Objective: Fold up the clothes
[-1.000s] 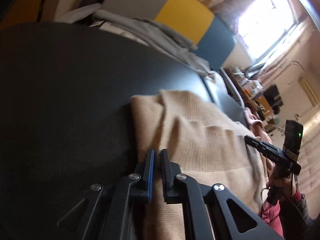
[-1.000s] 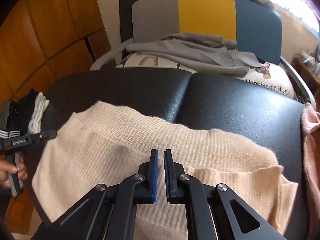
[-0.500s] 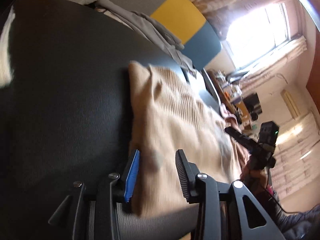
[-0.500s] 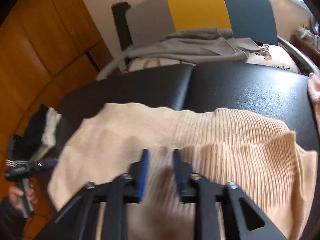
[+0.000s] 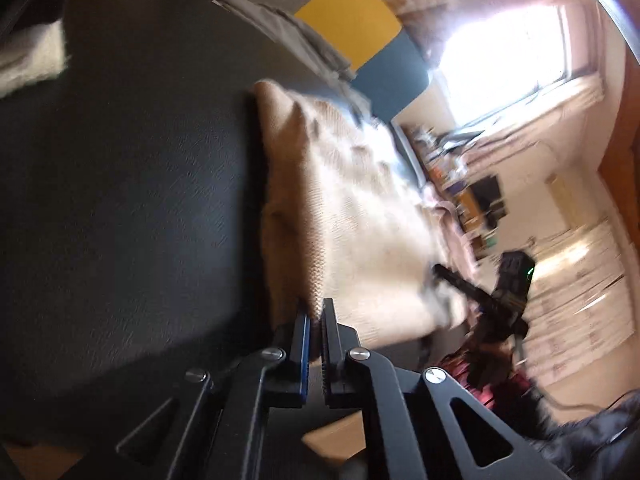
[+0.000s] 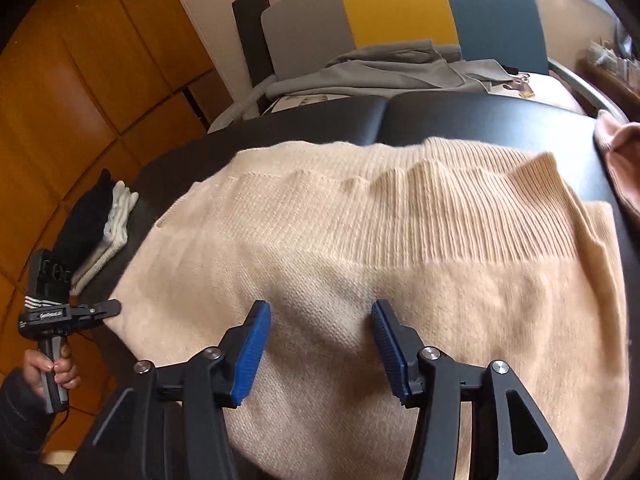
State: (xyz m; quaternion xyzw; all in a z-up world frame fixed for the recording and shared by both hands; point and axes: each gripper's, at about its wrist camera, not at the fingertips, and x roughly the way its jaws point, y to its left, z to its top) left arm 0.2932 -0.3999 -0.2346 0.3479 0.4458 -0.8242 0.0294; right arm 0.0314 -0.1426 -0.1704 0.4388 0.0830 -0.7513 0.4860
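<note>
While the cream sweater (image 6: 400, 240) lies spread flat on the black padded desk (image 6: 480, 116), the right gripper (image 6: 320, 320) hovers over its near half with jaws wide open, holding nothing; the left gripper (image 5: 316, 320) sits at the sweater's (image 5: 352, 220) near left corner with jaws closed on the fabric edge; in the right wrist view that gripper (image 6: 108, 308) appears at the sweater's left edge, held by a hand (image 6: 52, 368) in a dark sleeve; a ribbed band runs across the far part of the sweater; a small stack of black and white folded items (image 6: 100, 232) rests on the left end of the desk; a pink garment (image 6: 620, 160) lies at the right end; behind the desk stands a chair (image 6: 400, 4) with a grey, yellow and blue back, with grey clothing (image 6: 400, 68) heaped on its seat; the left wrist view is motion-blurred.
</note>
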